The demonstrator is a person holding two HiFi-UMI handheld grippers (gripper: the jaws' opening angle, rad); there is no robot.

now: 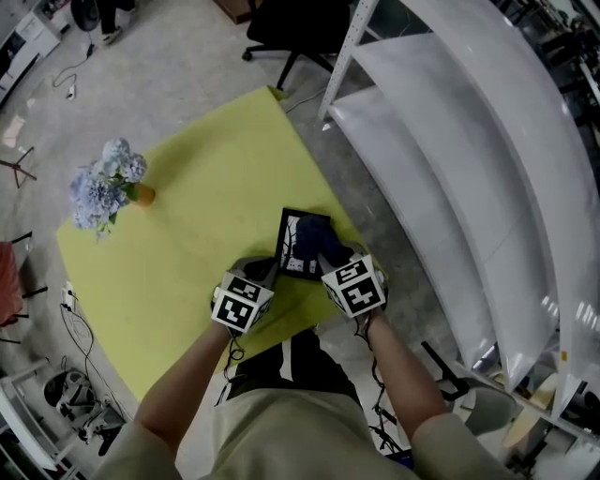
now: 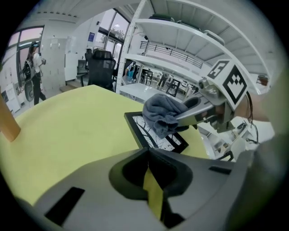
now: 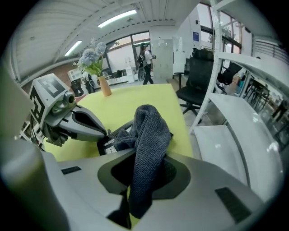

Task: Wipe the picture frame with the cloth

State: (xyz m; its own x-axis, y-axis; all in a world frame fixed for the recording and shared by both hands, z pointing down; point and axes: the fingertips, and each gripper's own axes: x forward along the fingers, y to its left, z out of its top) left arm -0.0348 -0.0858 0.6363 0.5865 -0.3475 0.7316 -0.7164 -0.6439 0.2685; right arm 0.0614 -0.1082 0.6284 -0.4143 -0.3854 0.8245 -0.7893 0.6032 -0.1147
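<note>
A black picture frame [image 1: 296, 255] with a black-and-white tree print lies flat on the yellow table [image 1: 187, 253], near its right edge. A dark grey cloth [image 1: 320, 240] is bunched on top of the frame [image 2: 154, 136]. My right gripper [image 3: 144, 157] is shut on the cloth [image 3: 149, 128], which hangs out of its jaws onto the frame [image 3: 108, 143]. My left gripper [image 2: 146, 154] is shut, with its tips at the frame's near corner; I cannot tell if they pinch it. In the head view the left gripper [image 1: 269, 273] and right gripper [image 1: 332, 260] flank the frame's near end.
A vase of blue flowers [image 1: 107, 186] stands at the table's far left. White curved shelving [image 1: 450, 141] rises close on the right. A black office chair [image 1: 291, 28] sits beyond the table's far corner. A person [image 3: 146, 57] stands far off.
</note>
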